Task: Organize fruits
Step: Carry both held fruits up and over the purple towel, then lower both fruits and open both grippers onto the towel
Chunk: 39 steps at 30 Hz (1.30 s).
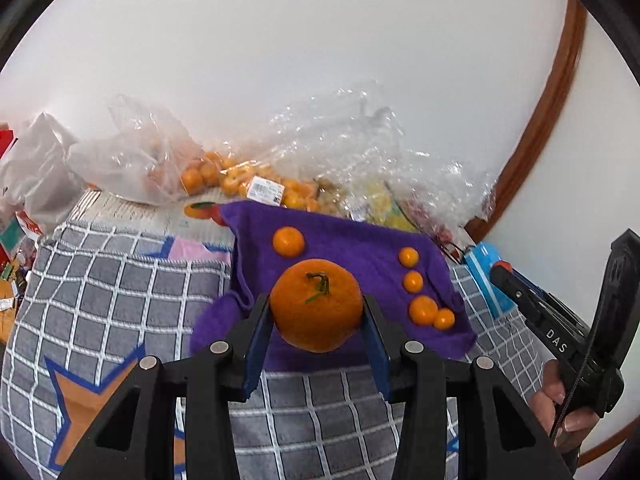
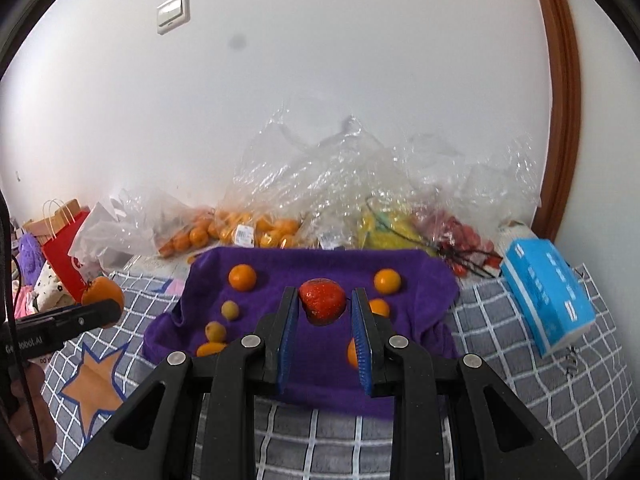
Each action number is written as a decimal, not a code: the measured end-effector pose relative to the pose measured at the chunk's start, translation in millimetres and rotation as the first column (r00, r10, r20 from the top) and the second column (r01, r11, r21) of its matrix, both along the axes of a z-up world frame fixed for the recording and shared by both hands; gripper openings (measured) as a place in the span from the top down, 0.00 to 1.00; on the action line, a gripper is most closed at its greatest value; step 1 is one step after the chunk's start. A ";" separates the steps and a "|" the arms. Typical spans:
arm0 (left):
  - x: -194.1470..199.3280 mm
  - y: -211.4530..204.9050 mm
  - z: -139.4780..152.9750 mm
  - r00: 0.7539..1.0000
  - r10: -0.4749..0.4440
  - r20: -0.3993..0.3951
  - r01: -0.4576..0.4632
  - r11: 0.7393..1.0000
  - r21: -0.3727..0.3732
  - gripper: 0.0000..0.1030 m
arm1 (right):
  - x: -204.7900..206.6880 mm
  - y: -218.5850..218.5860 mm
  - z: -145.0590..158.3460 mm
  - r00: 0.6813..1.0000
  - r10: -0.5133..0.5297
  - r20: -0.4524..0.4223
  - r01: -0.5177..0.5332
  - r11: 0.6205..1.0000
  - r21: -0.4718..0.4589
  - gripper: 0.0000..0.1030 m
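Tangerine [image 1: 316, 305] with a green stem sits clamped between the blue pads of the left tongs [image 1: 317, 312], held above the purple towel [image 1: 360, 248]. Right tongs [image 2: 325, 310] grip a strawberry [image 2: 322, 301] likewise over that towel. Smaller orange fruits [image 1: 412, 282] lie scattered on the cloth, some perhaps kumquats. Beyond, clear plastic bags [image 2: 320, 184] of fruit rest against the wall, beside a blue box [image 2: 548, 292] on the checked blanket [image 1: 120, 280].

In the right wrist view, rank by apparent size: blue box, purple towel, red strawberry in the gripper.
1. purple towel
2. blue box
3. red strawberry, though nearness to the camera enlarges it.
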<state>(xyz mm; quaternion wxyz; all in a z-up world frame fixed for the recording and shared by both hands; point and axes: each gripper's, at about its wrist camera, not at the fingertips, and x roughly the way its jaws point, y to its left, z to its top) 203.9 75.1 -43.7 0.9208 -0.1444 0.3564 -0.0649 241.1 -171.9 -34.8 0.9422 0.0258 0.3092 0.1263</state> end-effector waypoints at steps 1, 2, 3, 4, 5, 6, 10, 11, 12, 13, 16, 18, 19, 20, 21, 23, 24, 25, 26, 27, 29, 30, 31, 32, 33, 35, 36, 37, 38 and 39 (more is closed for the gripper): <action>4.5 1.9 0.4 1.000 0.005 -0.002 -0.005 1.000 0.000 0.60 | 5.4 -1.1 0.9 1.000 -0.002 0.002 0.002 1.000 -0.002 0.74; 9.8 3.4 0.5 1.000 0.010 -0.005 -0.010 1.000 0.002 0.60 | 9.6 -2.0 1.4 1.000 -0.004 0.003 0.004 1.000 -0.002 0.74; 14.5 4.5 0.3 1.000 0.013 -0.007 -0.013 1.000 0.004 0.60 | 14.4 -3.8 1.5 1.000 -0.008 0.003 0.008 1.000 -0.002 0.74; 19.0 5.6 -0.3 1.000 0.015 -0.009 -0.015 1.000 0.005 0.60 | 20.1 -6.4 1.4 1.000 -0.012 0.003 0.012 1.000 -0.002 0.74; 23.1 6.7 -1.1 1.000 0.016 -0.012 -0.016 1.000 0.006 0.60 | 25.0 -9.3 1.0 1.000 -0.016 0.003 0.016 1.000 -0.004 0.74; 26.8 7.6 -1.7 1.000 0.017 -0.013 -0.017 1.000 0.007 0.60 | 28.5 -11.2 0.7 1.000 -0.020 0.004 0.020 1.000 -0.006 0.74; 46.8 9.5 -8.1 0.999 0.032 -0.032 -0.031 0.999 0.009 0.60 | 50.1 -24.0 -7.3 0.999 -0.043 -0.010 0.043 0.999 -0.016 0.74; 50.9 10.1 -9.2 0.999 0.033 -0.038 -0.033 0.999 0.009 0.60 | 53.9 -26.8 -9.7 0.999 -0.048 -0.014 0.048 0.999 -0.018 0.74; 55.4 9.8 -10.5 0.998 0.036 -0.042 -0.035 0.999 0.010 0.60 | 58.6 -29.1 -13.2 0.998 -0.052 -0.020 0.052 0.998 -0.022 0.74; 60.3 9.8 -12.6 0.998 0.039 -0.047 -0.038 0.999 0.011 0.60 | 63.4 -31.3 -17.6 0.998 -0.057 -0.028 0.056 0.998 -0.027 0.74; 75.2 9.9 -20.9 0.997 0.046 -0.067 -0.046 0.999 0.010 0.60 | 77.5 -35.1 -36.3 0.995 -0.066 -0.072 0.063 0.997 -0.046 0.74; 85.2 9.9 -27.9 0.995 0.049 -0.084 -0.049 0.999 0.006 0.60 | 85.1 -35.9 -49.5 0.992 -0.066 -0.107 0.061 0.997 -0.049 0.74; 90.3 9.6 -31.8 0.994 0.050 -0.094 -0.050 0.999 0.007 0.60 | 88.7 -36.3 -57.5 0.990 -0.067 -0.125 0.061 0.997 -0.051 0.74; 97.0 8.9 -37.2 0.993 0.051 -0.109 -0.050 0.999 0.013 0.60 | 91.6 -36.7 -65.4 0.987 -0.069 -0.144 0.062 0.997 -0.052 0.74; 100.5 8.7 -40.1 0.992 0.051 -0.116 -0.050 0.999 0.015 0.60 | 92.7 -36.4 -70.4 0.985 -0.070 -0.156 0.063 0.997 -0.052 0.74; 110.7 7.3 -49.2 0.989 0.051 -0.136 -0.049 0.999 0.019 0.60 | 95.7 -36.4 -81.9 0.980 -0.068 -0.186 0.058 0.997 -0.058 0.74; 113.8 7.1 -52.2 0.989 0.052 -0.141 -0.049 0.999 0.020 0.60 | 96.8 -36.2 -85.9 0.978 -0.067 -0.196 0.056 0.996 -0.064 0.74; 118.7 6.7 -57.0 0.987 0.055 -0.150 -0.052 0.998 0.021 0.60 | 97.8 -35.7 -89.8 0.977 -0.066 -0.205 0.053 0.996 -0.070 0.74; 121.8 6.4 -60.2 0.986 0.056 -0.156 -0.054 0.998 0.019 0.60 | 99.0 -35.3 -92.5 0.975 -0.063 -0.212 0.048 0.996 -0.076 0.74; 124.3 6.1 -62.9 0.985 0.057 -0.161 -0.055 0.998 0.016 0.60 | 99.5 -34.8 -94.9 0.974 -0.061 -0.216 0.044 0.996 -0.082 0.74; 131.5 5.9 -70.3 0.983 0.062 -0.173 -0.061 0.998 0.010 0.60 | 99.3 -34.4 -99.2 0.973 -0.062 -0.224 0.041 0.994 -0.098 0.74; 134.1 6.0 -73.0 0.982 0.064 -0.179 -0.064 0.998 0.010 0.60 | 99.5 -34.4 -101.1 0.971 -0.061 -0.229 0.039 0.994 -0.100 0.74; 137.5 5.9 -76.0 0.980 0.068 -0.185 -0.067 0.998 0.012 0.60 | 100.1 -34.6 -103.5 0.970 -0.058 -0.237 0.036 0.995 -0.096 0.74; 139.8 5.8 -79.1 0.978 0.072 -0.194 -0.071 0.997 0.014 0.60 | 101.0 -34.4 -105.3 0.968 -0.057 -0.244 0.035 0.995 -0.095 0.74; 141.4 5.8 -81.9 0.977 0.074 -0.202 -0.073 0.997 0.013 0.60 | 101.9 -34.2 -107.4 0.966 -0.056 -0.252 0.034 0.995 -0.093 0.74; 143.6 5.7 -85.3 0.975 0.076 -0.211 -0.075 0.997 0.014 0.60 | 102.7 -33.3 -110.5 0.963 -0.047 -0.264 0.025 0.996 -0.086 0.74; 144.0 5.8 -86.0 0.974 0.078 -0.214 -0.076 0.997 0.016 0.60 | 103.1 -32.5 -112.5 0.962 -0.045 -0.268 0.022 0.996 -0.089 0.74; 144.8 5.6 -86.9 0.973 0.079 -0.215 -0.077 0.997 0.017 0.60 | 103.0 -32.3 -113.4 0.962 -0.046 -0.270 0.021 0.995 -0.093 0.74; 145.4 5.3 -87.6 0.974 0.079 -0.214 -0.077 0.997 0.019 0.60 | 103.1 -32.1 -114.5 0.961 -0.047 -0.271 0.021 0.995 -0.097 0.74; 145.8 4.7 -88.5 0.973 0.080 -0.216 -0.077 0.997 0.022 0.60 | 103.6 -32.4 -115.5 0.960 -0.048 -0.274 0.022 0.995 -0.098 0.74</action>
